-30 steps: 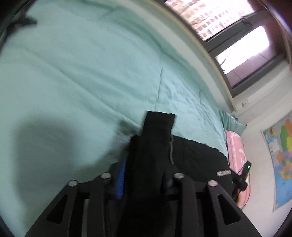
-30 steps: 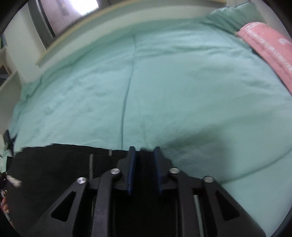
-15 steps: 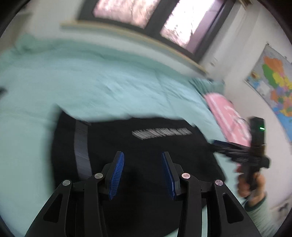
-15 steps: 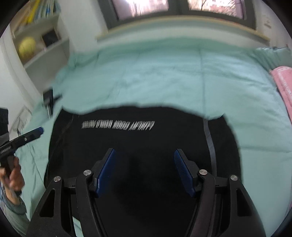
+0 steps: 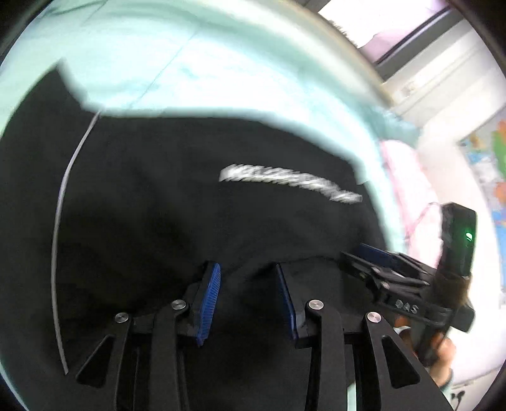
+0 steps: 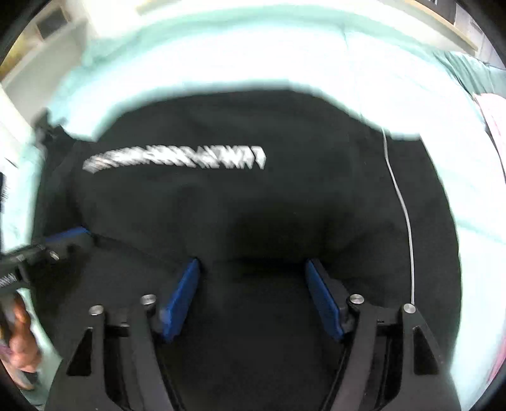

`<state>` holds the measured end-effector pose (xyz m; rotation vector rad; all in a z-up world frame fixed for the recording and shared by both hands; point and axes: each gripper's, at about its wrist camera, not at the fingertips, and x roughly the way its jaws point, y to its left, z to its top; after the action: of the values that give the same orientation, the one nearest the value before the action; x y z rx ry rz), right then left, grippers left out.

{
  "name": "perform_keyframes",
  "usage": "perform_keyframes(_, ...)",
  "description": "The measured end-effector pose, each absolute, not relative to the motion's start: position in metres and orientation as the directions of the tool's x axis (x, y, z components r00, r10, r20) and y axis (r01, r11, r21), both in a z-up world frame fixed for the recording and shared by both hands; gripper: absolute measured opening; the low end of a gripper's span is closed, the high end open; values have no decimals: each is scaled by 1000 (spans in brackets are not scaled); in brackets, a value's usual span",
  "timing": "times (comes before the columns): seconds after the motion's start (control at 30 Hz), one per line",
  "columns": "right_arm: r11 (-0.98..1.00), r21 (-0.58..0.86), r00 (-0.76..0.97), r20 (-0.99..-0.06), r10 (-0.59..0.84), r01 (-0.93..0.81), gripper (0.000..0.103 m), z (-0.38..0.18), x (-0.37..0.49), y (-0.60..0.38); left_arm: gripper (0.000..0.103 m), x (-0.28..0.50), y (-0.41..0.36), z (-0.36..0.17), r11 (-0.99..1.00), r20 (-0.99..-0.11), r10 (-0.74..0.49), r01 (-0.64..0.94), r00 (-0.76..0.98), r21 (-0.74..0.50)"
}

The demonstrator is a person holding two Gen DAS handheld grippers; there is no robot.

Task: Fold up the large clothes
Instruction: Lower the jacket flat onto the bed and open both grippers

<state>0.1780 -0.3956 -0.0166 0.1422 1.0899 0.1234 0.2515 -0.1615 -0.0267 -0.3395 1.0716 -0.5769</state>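
A large black garment (image 5: 177, 202) with white lettering (image 5: 291, 183) lies spread on the mint green bed cover (image 5: 177, 57). It also fills the right wrist view (image 6: 253, 205), with its lettering (image 6: 174, 158) and a thin white stripe (image 6: 401, 202). My left gripper (image 5: 248, 284) is open and empty, low over the garment's near edge. My right gripper (image 6: 253, 278) is open wide and empty, close above the cloth. The right gripper also shows at the right of the left wrist view (image 5: 373, 256), and the left gripper shows at the left of the right wrist view (image 6: 63, 235).
A pink pillow (image 5: 411, 196) lies at the right end of the bed. A window (image 5: 395, 28) runs along the far side and a map (image 5: 487, 164) hangs on the wall. Shelves (image 6: 41, 38) stand at the left.
Both grippers let go of the garment and opened. They have since dropped closer to the cloth near its front edge, and the left gripper's jaws have narrowed a little.
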Motion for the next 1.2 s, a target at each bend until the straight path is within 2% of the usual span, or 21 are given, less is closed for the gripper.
perform_keyframes(0.07,983,182,545,-821,171,-34,72,10,184,-398,40,254,-169,-2,807,-689,-590,308,422,-503)
perform_keyframes(0.1,985,169,562,-813,151,-21,72,15,188,-399,44,260,-175,5,824,-689,-567,308,452,-476)
perform_keyframes(0.13,988,153,567,-814,127,-2,72,17,198,-397,53,269,-181,6,836,-701,-549,295,455,-463)
perform_keyframes(0.17,989,146,547,-829,116,11,72,12,208,-396,55,280,-188,0,839,-719,-545,276,431,-470)
perform_keyframes(0.27,985,163,427,-896,126,52,73,-29,237,-397,54,319,-204,-48,874,-814,-486,187,319,-449)
perform_keyframes(0.33,975,206,413,-897,156,80,73,-52,246,-404,54,332,-206,-66,878,-825,-479,161,301,-451)
perform_keyframes(0.43,968,233,449,-878,168,95,74,-62,242,-411,54,333,-209,-66,885,-827,-466,162,315,-437)
perform_keyframes(0.57,963,254,496,-850,177,91,74,-56,226,-414,55,306,-218,-44,895,-814,-440,255,380,-365)
perform_keyframes(0.67,946,316,530,-817,228,79,75,-45,202,-434,55,279,-204,-18,868,-784,-486,321,386,-380)
perform_keyframes(0.8,951,306,604,-749,273,-50,75,-4,127,-422,55,202,-181,19,842,-715,-521,418,466,-341)
perform_keyframes(0.9,959,272,598,-758,260,-72,75,2,81,-411,55,162,-172,9,869,-744,-467,402,478,-287)
perform_keyframes(1.03,975,214,536,-817,215,-65,75,-29,65,-377,55,131,-166,-35,913,-789,-380,333,482,-236)
perform_keyframes(1.2,980,197,499,-847,183,-25,78,-63,83,-368,55,149,-159,-77,919,-804,-387,263,451,-294)
